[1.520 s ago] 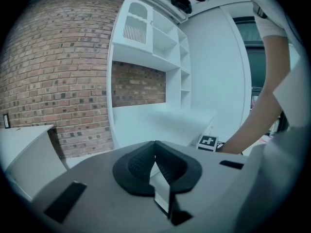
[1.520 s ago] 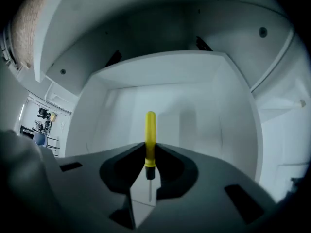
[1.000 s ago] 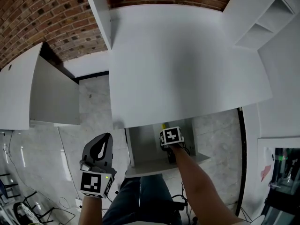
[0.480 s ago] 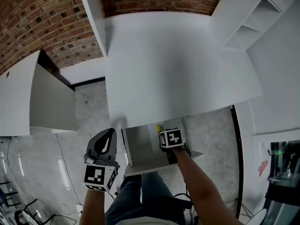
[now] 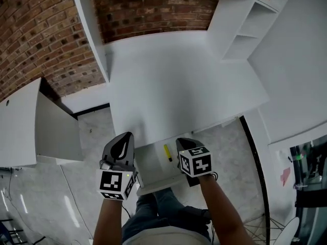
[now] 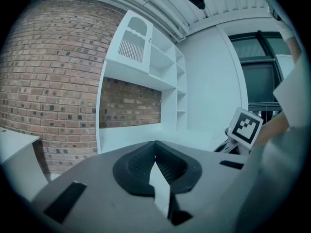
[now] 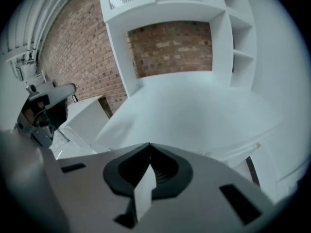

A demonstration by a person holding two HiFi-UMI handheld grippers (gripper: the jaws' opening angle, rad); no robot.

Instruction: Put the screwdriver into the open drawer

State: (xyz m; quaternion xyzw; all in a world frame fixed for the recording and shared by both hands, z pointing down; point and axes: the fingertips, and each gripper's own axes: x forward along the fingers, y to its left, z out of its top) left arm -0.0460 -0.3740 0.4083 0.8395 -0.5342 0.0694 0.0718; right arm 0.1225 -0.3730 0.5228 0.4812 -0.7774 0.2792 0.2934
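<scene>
A small yellow screwdriver (image 5: 167, 152) lies inside the open white drawer (image 5: 152, 166), at the lower middle of the head view just below the near edge of the broad white tabletop (image 5: 179, 86). It lies lengthwise, pointing from the drawer's front toward the tabletop, and neither gripper touches it.

The left gripper (image 6: 155, 143) is at the drawer's left and the right gripper (image 7: 149, 145) at its right, each with its black-and-white marker cube nearest the person. The left gripper's jaws are pressed together with nothing between them. The right gripper's jaws have just been closing and now meet tip to tip, also empty.

Above the tabletop a red-brown brick wall (image 5: 46, 40) fills the upper left of the frame, and a white shelf unit (image 5: 240, 29) stands at the upper right.
</scene>
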